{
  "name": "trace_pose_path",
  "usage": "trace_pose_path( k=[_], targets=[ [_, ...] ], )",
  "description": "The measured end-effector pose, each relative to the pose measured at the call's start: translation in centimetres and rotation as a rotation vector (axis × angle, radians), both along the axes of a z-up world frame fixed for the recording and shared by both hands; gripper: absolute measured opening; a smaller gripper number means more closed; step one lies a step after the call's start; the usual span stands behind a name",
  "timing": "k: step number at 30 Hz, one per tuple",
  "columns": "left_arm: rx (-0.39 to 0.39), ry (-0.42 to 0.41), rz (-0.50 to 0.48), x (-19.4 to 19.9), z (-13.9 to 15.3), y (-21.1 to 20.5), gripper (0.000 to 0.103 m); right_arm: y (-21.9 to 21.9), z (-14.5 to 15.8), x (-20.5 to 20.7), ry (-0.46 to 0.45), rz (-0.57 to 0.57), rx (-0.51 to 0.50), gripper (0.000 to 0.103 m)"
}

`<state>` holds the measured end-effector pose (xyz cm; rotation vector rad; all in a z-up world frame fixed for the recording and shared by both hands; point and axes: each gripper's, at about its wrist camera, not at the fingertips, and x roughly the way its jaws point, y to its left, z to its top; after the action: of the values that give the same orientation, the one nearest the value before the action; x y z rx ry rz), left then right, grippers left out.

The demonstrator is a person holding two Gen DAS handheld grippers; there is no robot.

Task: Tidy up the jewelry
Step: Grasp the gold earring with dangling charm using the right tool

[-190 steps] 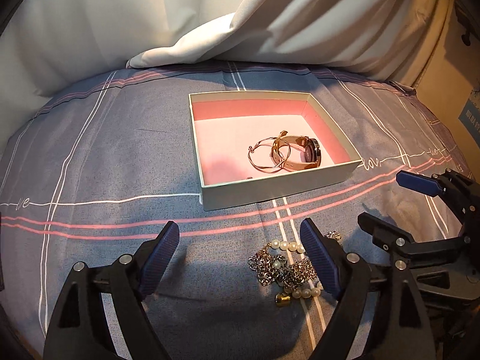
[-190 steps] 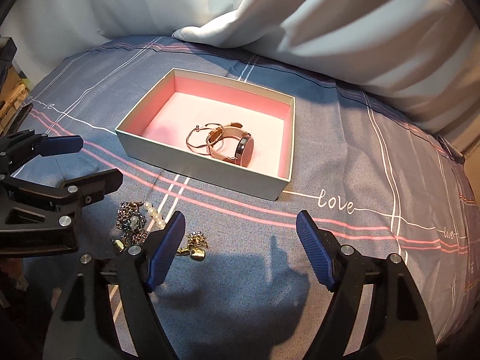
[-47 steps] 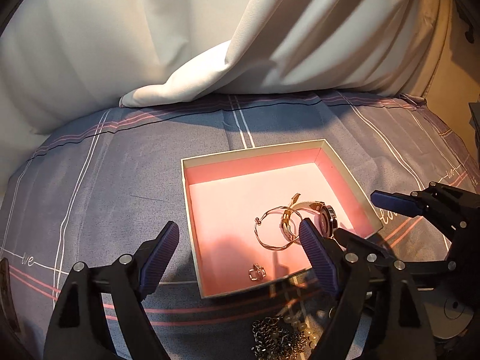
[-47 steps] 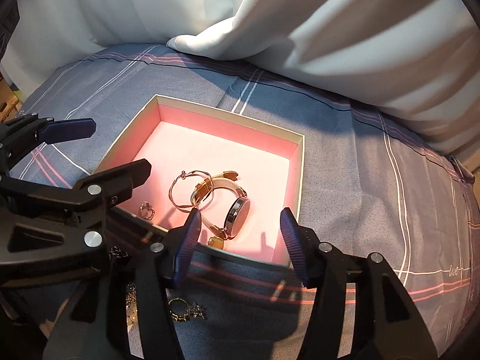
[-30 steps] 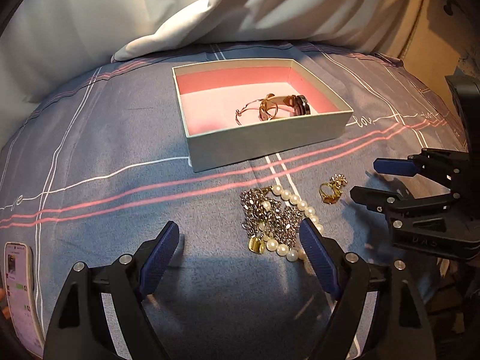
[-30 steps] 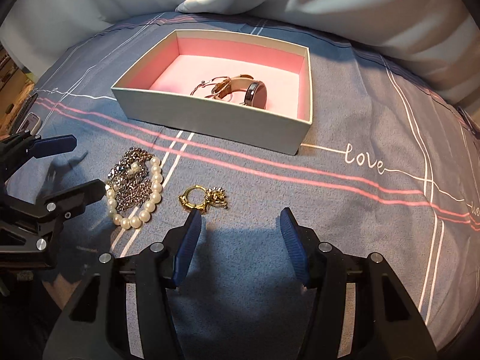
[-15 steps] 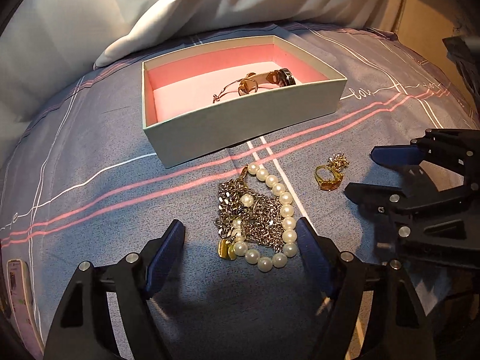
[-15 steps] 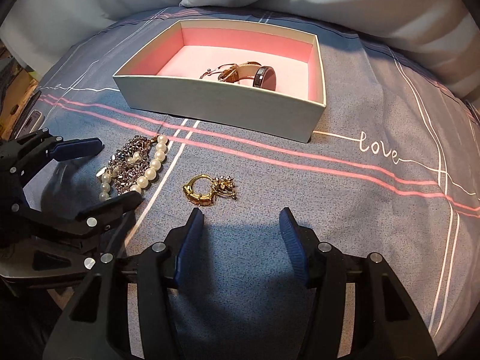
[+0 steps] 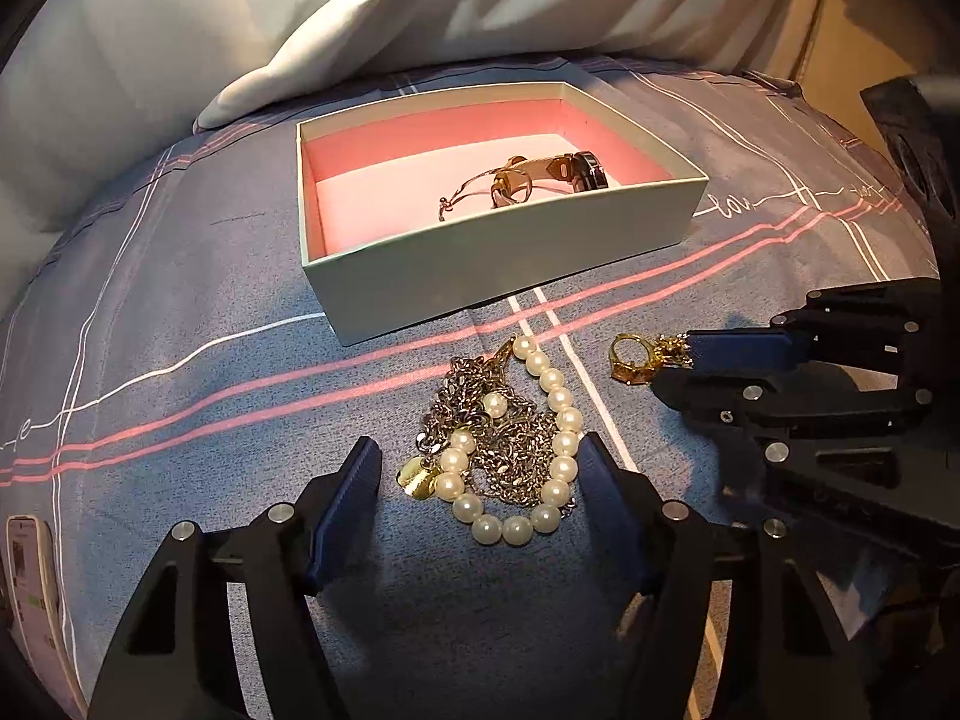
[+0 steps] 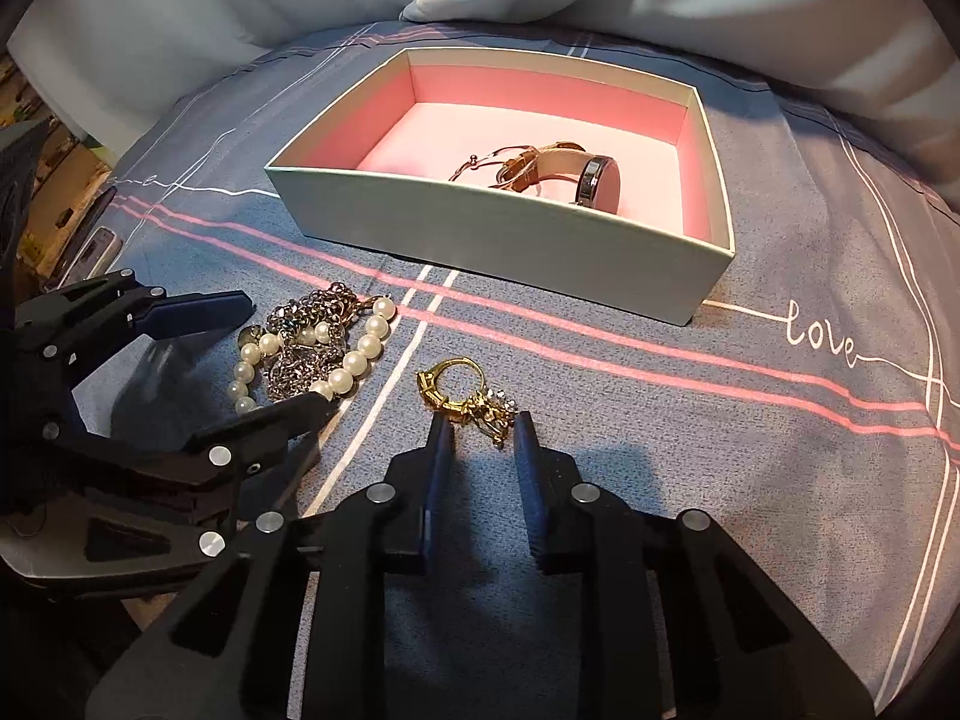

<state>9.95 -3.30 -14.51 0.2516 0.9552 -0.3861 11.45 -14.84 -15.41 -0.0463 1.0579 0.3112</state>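
right claw (image 10: 478, 441) parted, straddling gold earring (image 10: 465, 397) | pearl necklace (image 10: 312, 353) left | box (image 10: 510, 240) beyond

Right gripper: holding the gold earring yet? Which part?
Not yet. The right gripper is open, its fingers either side of the gold earring's charm end on the bedsheet. The left gripper holds nothing.

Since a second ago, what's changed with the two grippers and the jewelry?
The left gripper came down to straddle the pearl and chain pile. The right gripper narrowed around the gold earring, not yet shut. The box, watch and bangle stayed put.
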Motion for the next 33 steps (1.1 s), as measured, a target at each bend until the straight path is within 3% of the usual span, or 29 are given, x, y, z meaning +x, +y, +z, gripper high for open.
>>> trace_pose_path(
  k=[4,15,17,19,25,27,33],
  targets=[
    [-0.023,0.008,0.003,-0.2,0.2,0.4,0.052,0.0,0.2,-0.6,0.005,0.006,0.011,0.011],
    [-0.027,0.010,0.002,-0.2,0.3,0.6,0.051,0.4,0.1,0.4,-0.020,0.025,-0.037,0.017],
    [-0.033,0.009,0.005,-0.1,0.4,0.7,0.046,0.6,0.0,0.6,-0.023,0.037,-0.033,0.017],
    [-0.045,0.012,0.009,0.0,0.5,1.0,0.031,0.4,0.1,0.6,-0.019,0.028,-0.021,0.016],
    [-0.070,-0.012,0.020,0.0,1.9,1.4,0.022,-0.1,1.0,-0.9,-0.035,0.000,0.012,0.016],
    [-0.075,-0.027,0.012,-0.2,2.6,1.3,0.005,-0.2,1.5,-1.2,-0.046,-0.006,0.017,0.016],
    [-0.099,-0.061,0.016,-0.5,4.5,1.4,0.005,-0.3,2.9,-1.6,-0.077,-0.011,0.019,0.016]
  ],
)
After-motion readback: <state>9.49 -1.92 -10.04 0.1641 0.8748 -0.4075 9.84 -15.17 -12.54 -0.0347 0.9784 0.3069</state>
